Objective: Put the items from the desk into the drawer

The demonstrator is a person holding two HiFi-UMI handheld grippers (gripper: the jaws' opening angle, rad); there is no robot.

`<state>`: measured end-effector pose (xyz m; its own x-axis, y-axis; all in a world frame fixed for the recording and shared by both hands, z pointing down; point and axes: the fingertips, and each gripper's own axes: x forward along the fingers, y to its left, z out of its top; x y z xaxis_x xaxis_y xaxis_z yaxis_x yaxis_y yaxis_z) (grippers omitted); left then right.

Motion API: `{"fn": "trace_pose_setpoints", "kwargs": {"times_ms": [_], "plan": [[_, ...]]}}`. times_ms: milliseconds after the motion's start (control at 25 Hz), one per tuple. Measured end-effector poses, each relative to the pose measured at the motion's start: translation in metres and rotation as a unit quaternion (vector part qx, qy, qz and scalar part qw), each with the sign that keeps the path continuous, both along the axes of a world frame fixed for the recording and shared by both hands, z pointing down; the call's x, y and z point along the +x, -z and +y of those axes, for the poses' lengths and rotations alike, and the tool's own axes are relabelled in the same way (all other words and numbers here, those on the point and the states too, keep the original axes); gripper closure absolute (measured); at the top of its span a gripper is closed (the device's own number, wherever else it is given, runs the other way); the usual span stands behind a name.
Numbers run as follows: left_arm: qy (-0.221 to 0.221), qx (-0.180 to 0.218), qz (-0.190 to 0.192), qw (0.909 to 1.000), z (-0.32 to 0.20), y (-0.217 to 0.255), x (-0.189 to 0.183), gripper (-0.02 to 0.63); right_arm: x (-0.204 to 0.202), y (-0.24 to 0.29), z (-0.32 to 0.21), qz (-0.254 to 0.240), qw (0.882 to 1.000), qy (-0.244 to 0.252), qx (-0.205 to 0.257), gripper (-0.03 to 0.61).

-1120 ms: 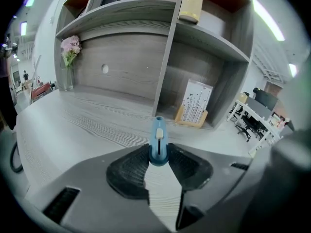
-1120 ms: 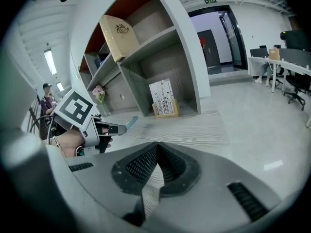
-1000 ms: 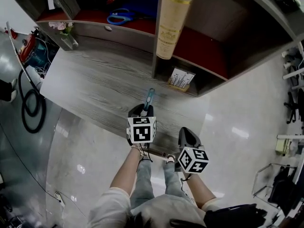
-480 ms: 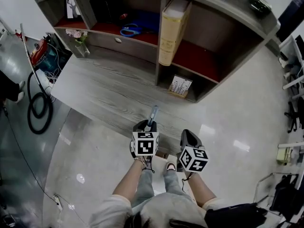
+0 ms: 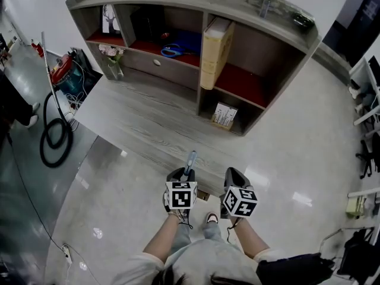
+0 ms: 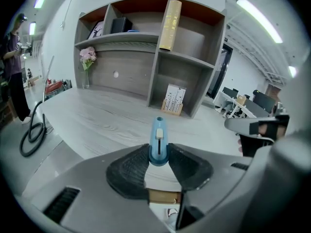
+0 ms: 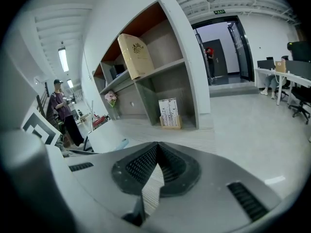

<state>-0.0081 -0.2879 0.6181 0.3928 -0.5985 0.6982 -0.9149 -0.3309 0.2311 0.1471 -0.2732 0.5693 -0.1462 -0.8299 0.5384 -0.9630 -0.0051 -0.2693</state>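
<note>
Only gripper views show fingers (image 6: 130,168): left gripper (image 6: 159,154) pinches blue knife (image 6: 158,136), right gripper (image 7: 156,152) closed.

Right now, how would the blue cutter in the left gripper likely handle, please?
The blue cutter looks stiff and probably light. Held only by one end in the left gripper, its smooth body might pivot or slip.

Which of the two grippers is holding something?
The left gripper, clamped on a blue box cutter; the right gripper has its jaws together, empty.
</note>
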Motion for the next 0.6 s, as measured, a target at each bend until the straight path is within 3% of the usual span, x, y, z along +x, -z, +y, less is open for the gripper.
{"fn": "trace_pose_setpoints", "kwargs": {"times_ms": [600], "plan": [[0.036,0.010,-0.005,0.9993,0.052,0.013,-0.004,0.483,-0.004,-0.005,0.027,0.011,0.999,0.053,-0.004,0.580]]}}
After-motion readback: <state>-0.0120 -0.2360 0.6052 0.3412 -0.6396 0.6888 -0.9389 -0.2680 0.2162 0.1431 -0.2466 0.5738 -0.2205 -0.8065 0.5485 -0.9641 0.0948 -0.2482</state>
